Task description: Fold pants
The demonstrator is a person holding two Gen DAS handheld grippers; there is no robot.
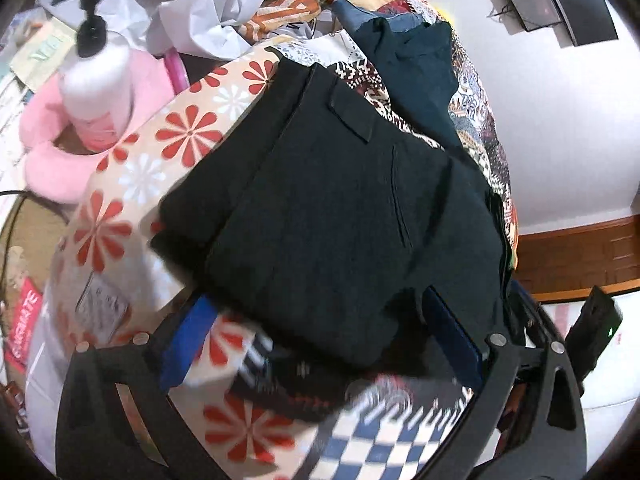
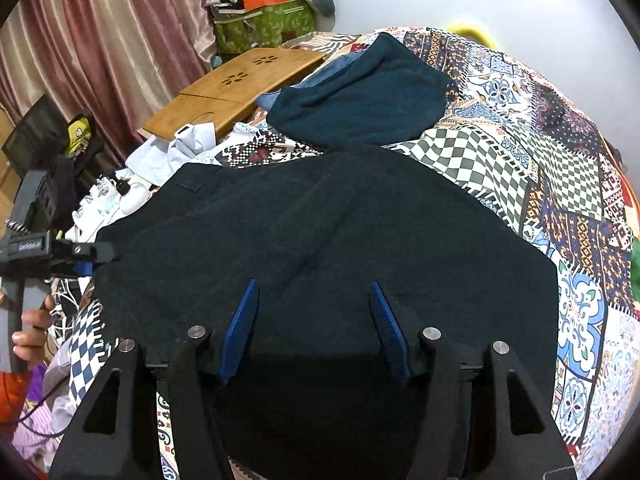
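Note:
Black pants (image 1: 332, 208) lie folded on the patterned bedspread, pocket flap up; they also fill the middle of the right wrist view (image 2: 320, 232). My left gripper (image 1: 320, 320) is open at the near edge of the pants, its blue pads (image 1: 188, 340) spread wide either side of the fabric's corner. My right gripper (image 2: 314, 328) is open just above the pants, blue pads (image 2: 240, 332) apart with black cloth between and under them. The left gripper also shows in the right wrist view (image 2: 86, 258) at the pants' left edge.
A dark teal garment (image 2: 360, 100) and jeans lie behind the pants. A wooden lap tray (image 2: 236, 88), white cloth (image 1: 208, 16), a pump bottle (image 1: 96, 68) and a pink cushion (image 1: 60, 148) crowd the left side. The patchwork bedspread (image 2: 560, 160) extends right.

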